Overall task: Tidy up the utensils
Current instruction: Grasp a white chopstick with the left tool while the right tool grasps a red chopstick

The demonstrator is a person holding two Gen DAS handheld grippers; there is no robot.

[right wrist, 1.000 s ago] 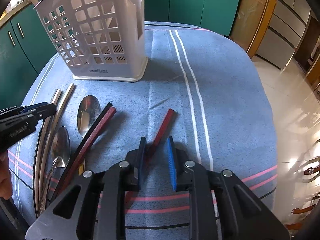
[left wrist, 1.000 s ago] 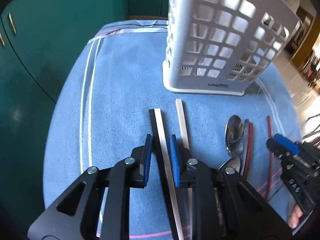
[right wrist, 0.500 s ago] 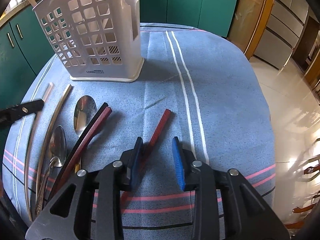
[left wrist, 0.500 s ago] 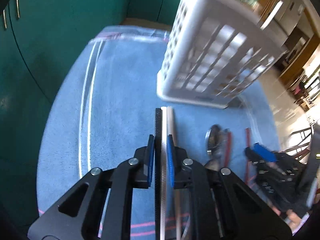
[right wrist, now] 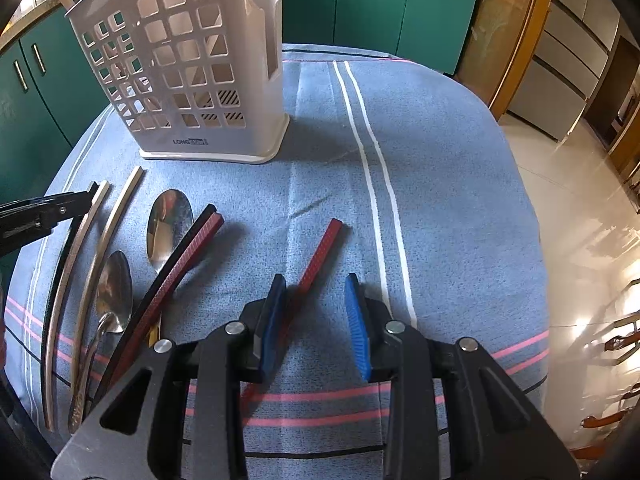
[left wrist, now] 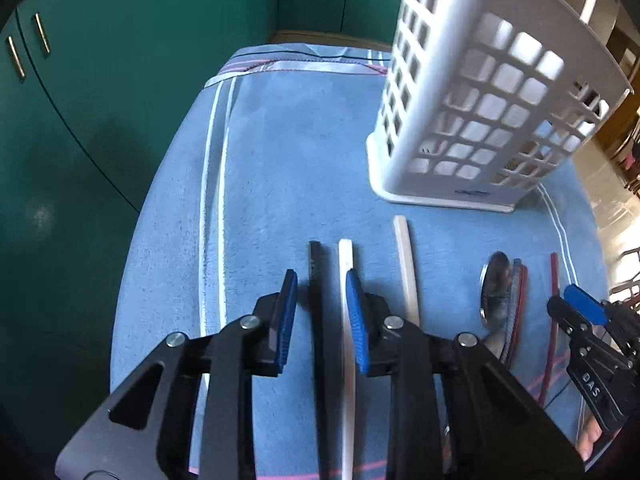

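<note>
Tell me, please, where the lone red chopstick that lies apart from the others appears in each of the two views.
Left wrist view: red chopstick at far right, beside the right hand-held gripper.
Right wrist view: the chopstick in the centre, running down between the open pads.
Shared landmark: white utensil basket standing on the blue cloth.

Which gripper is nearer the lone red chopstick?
Right. The right gripper straddles the lone red chopstick, jaws open around it. The left gripper sits several utensils away, over the black chopstick and a white chopstick.
</note>
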